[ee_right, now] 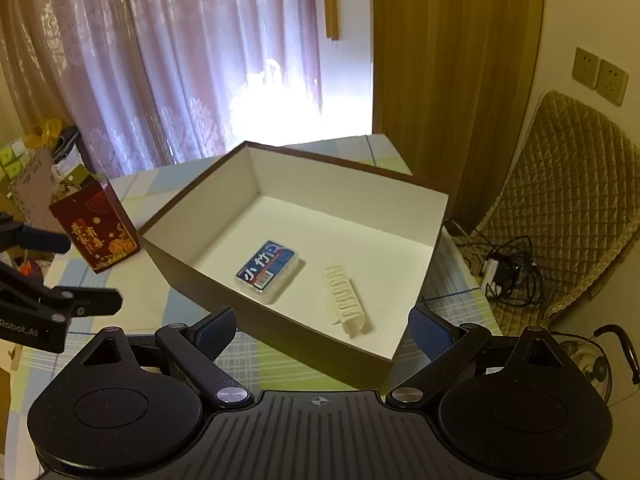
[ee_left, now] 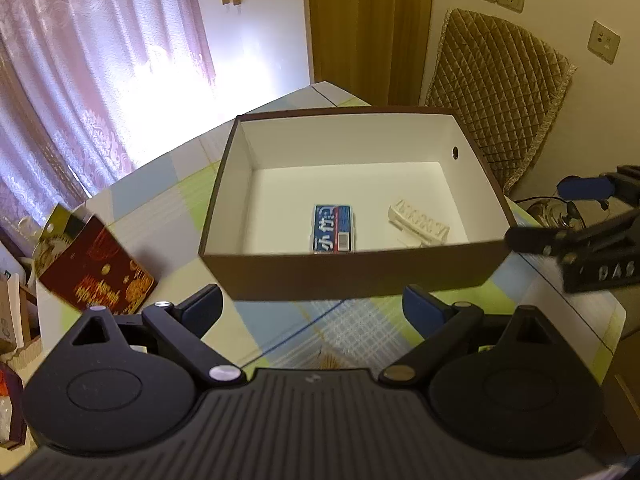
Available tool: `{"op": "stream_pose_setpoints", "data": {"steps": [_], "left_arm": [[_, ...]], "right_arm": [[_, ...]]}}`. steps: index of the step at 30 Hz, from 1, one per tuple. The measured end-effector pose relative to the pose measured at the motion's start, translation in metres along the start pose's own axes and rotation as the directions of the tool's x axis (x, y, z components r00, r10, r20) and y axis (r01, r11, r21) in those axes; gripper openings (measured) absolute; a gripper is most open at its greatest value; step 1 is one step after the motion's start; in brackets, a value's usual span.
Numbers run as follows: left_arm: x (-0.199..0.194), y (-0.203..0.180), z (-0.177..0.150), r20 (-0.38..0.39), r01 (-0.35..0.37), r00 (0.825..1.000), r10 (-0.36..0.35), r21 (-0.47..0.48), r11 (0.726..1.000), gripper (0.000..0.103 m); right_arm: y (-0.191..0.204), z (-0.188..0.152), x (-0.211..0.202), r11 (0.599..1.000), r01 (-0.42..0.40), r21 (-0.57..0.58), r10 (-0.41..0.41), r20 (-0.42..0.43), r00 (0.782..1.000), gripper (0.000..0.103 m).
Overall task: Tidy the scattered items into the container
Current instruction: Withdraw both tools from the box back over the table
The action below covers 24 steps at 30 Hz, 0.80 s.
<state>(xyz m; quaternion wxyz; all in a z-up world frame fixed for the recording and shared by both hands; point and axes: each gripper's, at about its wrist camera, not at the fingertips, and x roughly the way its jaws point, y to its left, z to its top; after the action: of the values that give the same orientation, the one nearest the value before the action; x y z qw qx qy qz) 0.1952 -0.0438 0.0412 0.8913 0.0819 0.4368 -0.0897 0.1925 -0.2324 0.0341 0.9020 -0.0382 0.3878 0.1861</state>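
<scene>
Brown box (ee_right: 280,332) (white inside), open-topped

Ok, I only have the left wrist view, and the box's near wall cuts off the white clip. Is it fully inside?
Observer: Yes. In the right wrist view the white clip lies flat on the floor of the box, apart from the blue-labelled case.
Operator: Are the right jaws carrying anything?
Observer: No. The right gripper is open and empty, near the box's closest corner.
Operator: The red carton is blurred for me. Where is it?
Observer: The red carton stands upright on the table, outside the box on its left.
</scene>
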Motion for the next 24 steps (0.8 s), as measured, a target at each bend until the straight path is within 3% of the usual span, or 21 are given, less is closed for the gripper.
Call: {"op": "stream_pose_setpoints", "data": {"steps": [11, 24], "left_arm": [[-0.038, 0.012, -0.05, 0.028, -0.027, 0.999, 0.028, -0.039, 0.999, 0.095], [-0.046, 0.016, -0.103, -0.022, -0.039, 0.999, 0.037, -0.122, 0.992, 0.095]], "right_arm": [[0.001, -0.038, -0.028, 0.999, -0.036, -0.001, 0.036, 0.039, 0.999, 0.098], [0.01, -0.077, -0.03, 0.998, -0.053, -0.036, 0.052, -0.024, 0.998, 0.098]]}}
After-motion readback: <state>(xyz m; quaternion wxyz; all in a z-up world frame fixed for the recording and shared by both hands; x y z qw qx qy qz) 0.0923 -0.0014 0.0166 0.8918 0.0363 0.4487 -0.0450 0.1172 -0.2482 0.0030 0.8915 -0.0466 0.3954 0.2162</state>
